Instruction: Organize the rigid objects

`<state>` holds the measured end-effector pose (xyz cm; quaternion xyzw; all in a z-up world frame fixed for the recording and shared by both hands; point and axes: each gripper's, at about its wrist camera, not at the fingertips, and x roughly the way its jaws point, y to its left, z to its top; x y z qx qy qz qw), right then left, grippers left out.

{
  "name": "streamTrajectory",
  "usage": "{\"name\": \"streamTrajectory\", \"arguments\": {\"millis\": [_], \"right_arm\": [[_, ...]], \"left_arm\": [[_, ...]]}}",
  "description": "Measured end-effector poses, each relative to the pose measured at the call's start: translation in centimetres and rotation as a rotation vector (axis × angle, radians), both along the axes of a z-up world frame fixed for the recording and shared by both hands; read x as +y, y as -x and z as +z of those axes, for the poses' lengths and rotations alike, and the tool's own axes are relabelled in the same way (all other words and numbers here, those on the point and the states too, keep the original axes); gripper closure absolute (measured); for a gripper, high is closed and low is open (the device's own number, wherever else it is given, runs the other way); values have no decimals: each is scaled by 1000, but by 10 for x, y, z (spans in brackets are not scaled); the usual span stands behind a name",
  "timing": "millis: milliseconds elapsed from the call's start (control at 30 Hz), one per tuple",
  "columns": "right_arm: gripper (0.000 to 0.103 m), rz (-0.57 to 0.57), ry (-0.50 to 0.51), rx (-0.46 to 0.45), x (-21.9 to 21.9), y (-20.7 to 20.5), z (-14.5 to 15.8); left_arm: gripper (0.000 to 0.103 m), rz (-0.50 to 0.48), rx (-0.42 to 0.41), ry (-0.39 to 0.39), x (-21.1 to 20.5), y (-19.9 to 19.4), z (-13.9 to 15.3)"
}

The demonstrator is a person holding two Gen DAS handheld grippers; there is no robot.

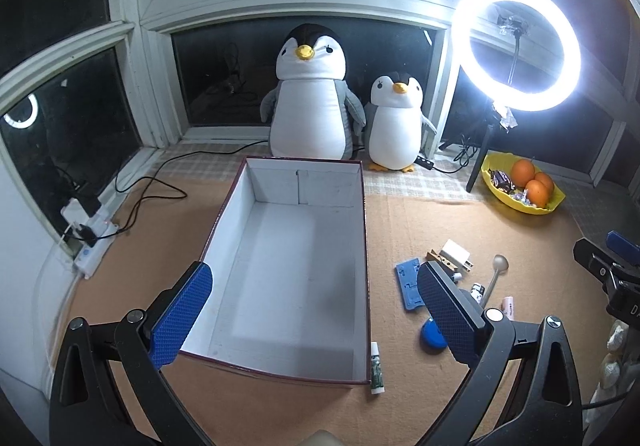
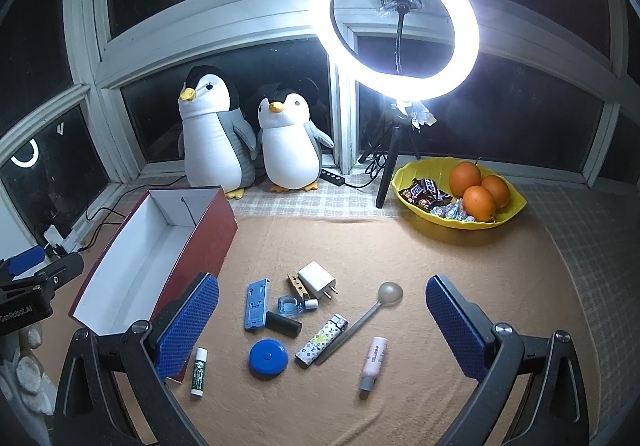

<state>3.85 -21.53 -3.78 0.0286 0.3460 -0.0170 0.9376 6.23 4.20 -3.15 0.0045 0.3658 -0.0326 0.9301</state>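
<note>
An empty red box with a white inside (image 1: 296,266) stands on the tan mat; it also shows at the left of the right wrist view (image 2: 160,246). My left gripper (image 1: 316,314) is open above the box's near end. My right gripper (image 2: 324,326) is open above several small items: a white charger (image 2: 316,278), a clothespin (image 2: 298,286), a blue holder (image 2: 256,304), a small bottle (image 2: 294,306), a black cylinder (image 2: 284,324), a blue round case (image 2: 268,358), a lighter (image 2: 322,340), a spoon (image 2: 368,314), a pink tube (image 2: 373,362) and a lip balm (image 2: 199,370).
Two plush penguins (image 2: 216,133) stand at the window. A ring light on a tripod (image 2: 394,33) and a yellow bowl (image 2: 516,201) of oranges and sweets sit at the back right. Cables and a power strip (image 1: 96,242) lie at the left.
</note>
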Motion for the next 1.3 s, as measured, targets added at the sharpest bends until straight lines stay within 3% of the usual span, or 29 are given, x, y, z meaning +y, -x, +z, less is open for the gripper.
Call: {"name": "streamTrajectory", "arguments": {"millis": [633,1300], "right_arm": [[1,38,26,-30,3,-1,10],[1,-28,11,7,3,-7,3]], "left_arm": [[1,-16,-20,-14,-8,-1,10],[1,-50,21,-22,-3,-22,-4]]}}
